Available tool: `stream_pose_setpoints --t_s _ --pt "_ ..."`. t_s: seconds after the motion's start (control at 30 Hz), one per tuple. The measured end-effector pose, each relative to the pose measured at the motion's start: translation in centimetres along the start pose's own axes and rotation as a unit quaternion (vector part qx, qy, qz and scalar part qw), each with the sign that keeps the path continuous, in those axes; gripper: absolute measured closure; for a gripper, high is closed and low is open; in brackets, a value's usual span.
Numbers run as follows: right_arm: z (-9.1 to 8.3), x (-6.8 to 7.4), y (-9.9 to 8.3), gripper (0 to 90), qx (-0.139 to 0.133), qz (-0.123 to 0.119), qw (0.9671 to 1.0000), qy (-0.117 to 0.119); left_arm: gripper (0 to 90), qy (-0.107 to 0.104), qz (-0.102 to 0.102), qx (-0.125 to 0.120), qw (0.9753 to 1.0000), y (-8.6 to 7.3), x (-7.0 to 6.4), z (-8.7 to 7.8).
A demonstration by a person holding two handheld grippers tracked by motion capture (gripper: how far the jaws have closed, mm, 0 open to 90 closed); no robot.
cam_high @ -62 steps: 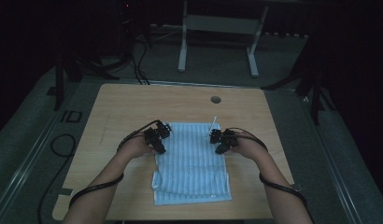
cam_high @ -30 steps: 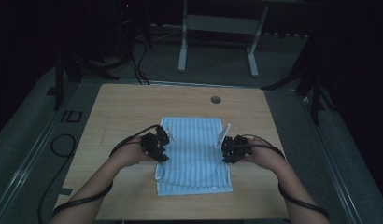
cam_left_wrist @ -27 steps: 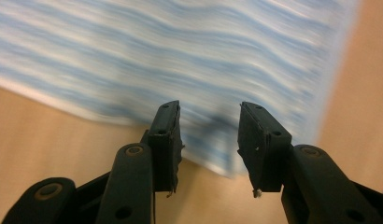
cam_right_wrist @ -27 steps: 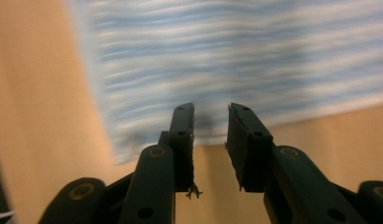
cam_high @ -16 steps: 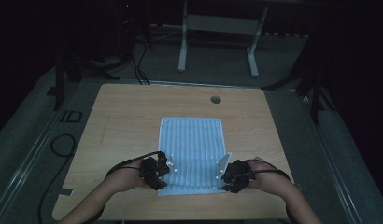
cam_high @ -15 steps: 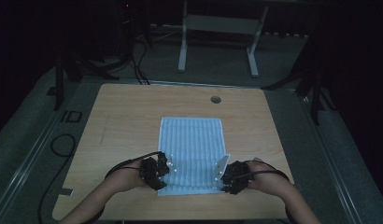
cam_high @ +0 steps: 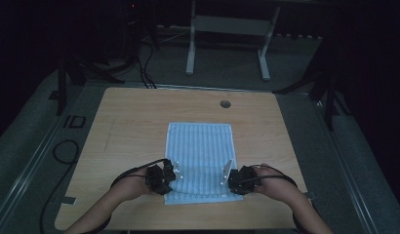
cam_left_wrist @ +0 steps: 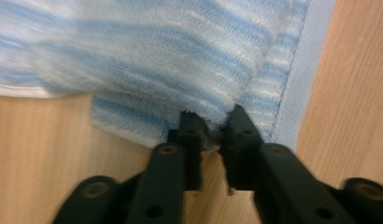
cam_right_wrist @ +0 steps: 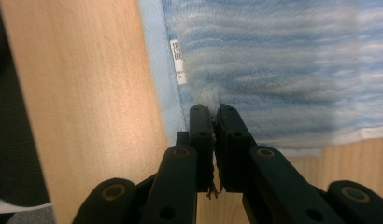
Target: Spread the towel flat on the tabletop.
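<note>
Towel [cam_high: 200, 158] first — it's a blue-and-white striped one, lying flat in the middle of the wooden table [cam_high: 130, 122], long side running away from me, and its near edge is bunched up a bit close to my side of the table. My left gripper [cam_high: 164, 178] is on the near left corner and my right gripper [cam_high: 233, 179] is on the near right corner, both low over the table.

From the left gripper view, the jaws are pinched narrow around a fold of the towel [cam_left_wrist: 180, 60], with fabric puffing up right between the tips. The hemmed edge runs down just to the right of them, wood on both sides.

Right gripper view is much the same — jaws nearly together with a little tuft of the towel [cam_right_wrist: 283, 60] caught between them, right next to the hem. There's a small white label [cam_right_wrist: 177, 61] on that edge, just up and left of the tips.

Small round hole [cam_high: 225, 104] in the table beyond the towel's far end, well apart from it.
</note>
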State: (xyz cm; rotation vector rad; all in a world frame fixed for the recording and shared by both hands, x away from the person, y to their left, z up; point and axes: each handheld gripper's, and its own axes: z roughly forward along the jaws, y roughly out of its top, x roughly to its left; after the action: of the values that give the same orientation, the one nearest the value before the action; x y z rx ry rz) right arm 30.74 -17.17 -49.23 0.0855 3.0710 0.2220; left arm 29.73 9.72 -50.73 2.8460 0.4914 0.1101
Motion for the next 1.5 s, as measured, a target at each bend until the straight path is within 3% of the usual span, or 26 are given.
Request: stream_pose_setpoints --t_s 0.13,0.3,0.43,0.5,0.67,0.73,0.77,0.83,0.93,1.0,1.03,1.13,1.3,1.37,1.5 --pt "-1.2 -0.3 -0.1 85.7 -0.017 0.003 0.9998 -0.009 83.6 0.005 -0.003 -0.019 0.9998 0.2 0.1 -1.2" --pt "-3.8 -1.8 0.0 85.8 -0.038 0.016 0.9982 -0.044 84.3 0.034 -0.018 -0.049 0.998 0.7 1.0 -3.9" --pt "-4.9 -3.9 0.1 85.8 -0.049 0.039 0.9965 -0.056 84.1 0.059 -0.036 -0.057 0.996 1.3 2.5 -5.2" --pt "-5.0 -5.2 0.2 85.8 -0.05 0.049 0.9958 -0.058 84.0 0.057 -0.049 -0.057 0.9955 1.6 3.7 -5.4" --pt "-4.3 -8.9 0.7 85.7 -0.034 0.08 0.9946 -0.058 82.7 0.061 -0.085 -0.052 0.9931 2.5 6.9 -4.7" --pt "-4.0 -9.5 0.8 85.7 -0.031 0.085 0.9942 -0.058 82.7 0.062 -0.088 -0.048 0.9931 2.7 7.3 -4.5" --pt "-3.8 -9.9 0.9 85.6 -0.027 0.087 0.9942 -0.057 82.7 0.059 -0.097 -0.047 0.9924 2.9 8.1 -3.9" --pt "-2.9 -11.4 1.2 85.4 -0.017 0.1 0.9932 -0.057 82.6 0.06 -0.104 -0.04 0.992 3.2 8.9 -3.2" --pt "-2.0 -12.7 1.4 77.1 -0.006 0.117 0.9905 -0.072 71.8 0.079 -0.125 -0.037 0.9883 3.2 9.9 -2.5" --pt "-1.7 -13.2 1.2 68.2 -0.004 0.121 0.9887 -0.088 64.3 0.074 -0.141 -0.045 0.9863 2.8 10.1 -2.6" --pt "-1.8 -13.2 1.1 68.3 -0.008 0.131 0.9877 -0.085 60.6 0.072 -0.139 -0.05 0.9864 2.7 9.9 -2.8" --pt "-2.0 -11.9 1.0 67.7 -0.017 0.112 0.9907 -0.075 58.7 0.053 -0.109 -0.054 0.9912 2.2 8.5 -3.2" --pt "-1.7 -7.6 0.7 65.5 -0.023 0.071 0.9965 -0.039 54.5 0.012 -0.046 -0.034 0.9983 1.1 4.2 -2.5" --pt "-1.1 -5.6 0.5 65.5 -0.019 0.051 0.9982 -0.026 54.5 -0.005 -0.03 -0.022 0.9993 0.6 2.6 -1.9" --pt "0.0 -2.1 0.2 64.8 -0.012 0.02 0.9997 0.001 54.8 -0.017 -0.005 -0.011 0.9998 -0.1 0.4 -0.8"
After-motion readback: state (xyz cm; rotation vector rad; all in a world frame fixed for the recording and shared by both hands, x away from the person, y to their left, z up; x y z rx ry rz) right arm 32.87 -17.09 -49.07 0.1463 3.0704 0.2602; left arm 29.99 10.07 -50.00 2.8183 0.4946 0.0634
